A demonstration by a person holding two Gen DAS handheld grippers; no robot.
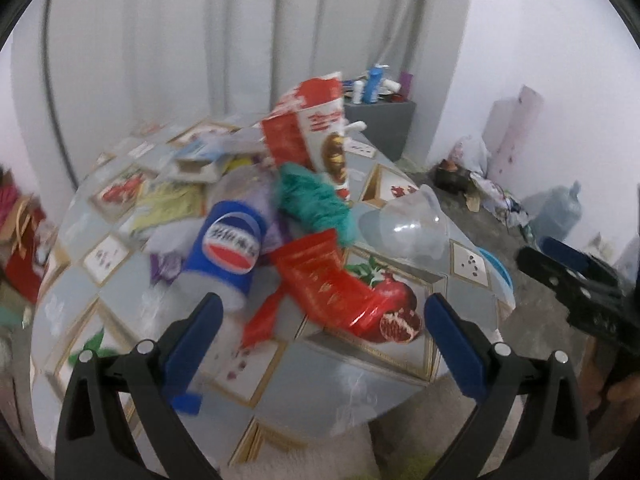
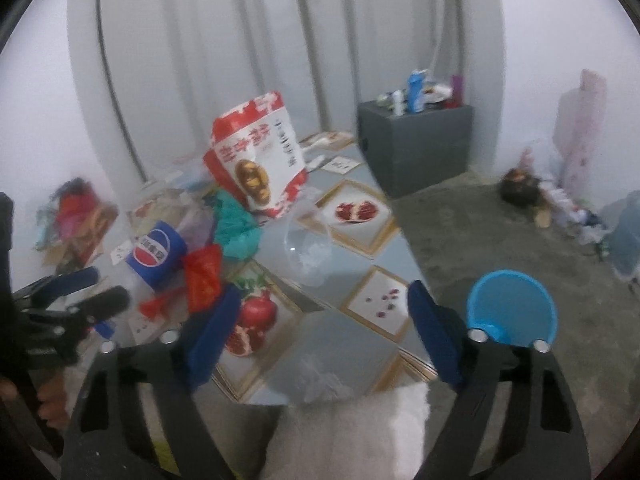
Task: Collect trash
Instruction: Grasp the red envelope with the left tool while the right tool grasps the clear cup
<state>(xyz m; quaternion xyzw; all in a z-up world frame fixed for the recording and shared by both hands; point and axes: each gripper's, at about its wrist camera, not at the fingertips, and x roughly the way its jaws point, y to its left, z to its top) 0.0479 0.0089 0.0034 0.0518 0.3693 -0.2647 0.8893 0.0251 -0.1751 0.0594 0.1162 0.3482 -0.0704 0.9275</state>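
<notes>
Above the near edge of a table [image 1: 360,368] laid with a pomegranate-print cloth, the left gripper [image 1: 320,344] hangs with its 2 blue-padded jaws wide apart and nothing between them. The right gripper [image 2: 320,336] hangs beside it over the same edge, jaws likewise spread and empty. Just beyond the left gripper's pads lies a crumpled red wrapper [image 1: 320,284], touching a blue Pepsi cup [image 1: 228,248] that lies tipped on its side. Behind them sits a wad of teal material [image 1: 316,200], and beside that a clear plastic container [image 1: 404,224] on its side. A red-and-white snack bag [image 1: 316,132] stands upright in the middle of the heap, with flattened papers [image 1: 192,164] strewn behind. A blue bin [image 2: 512,308] stands on the floor just off the table's right edge. Farther back, a grey box [image 2: 416,148] topped with bottles stands before a pale curtain [image 2: 240,40].
</notes>
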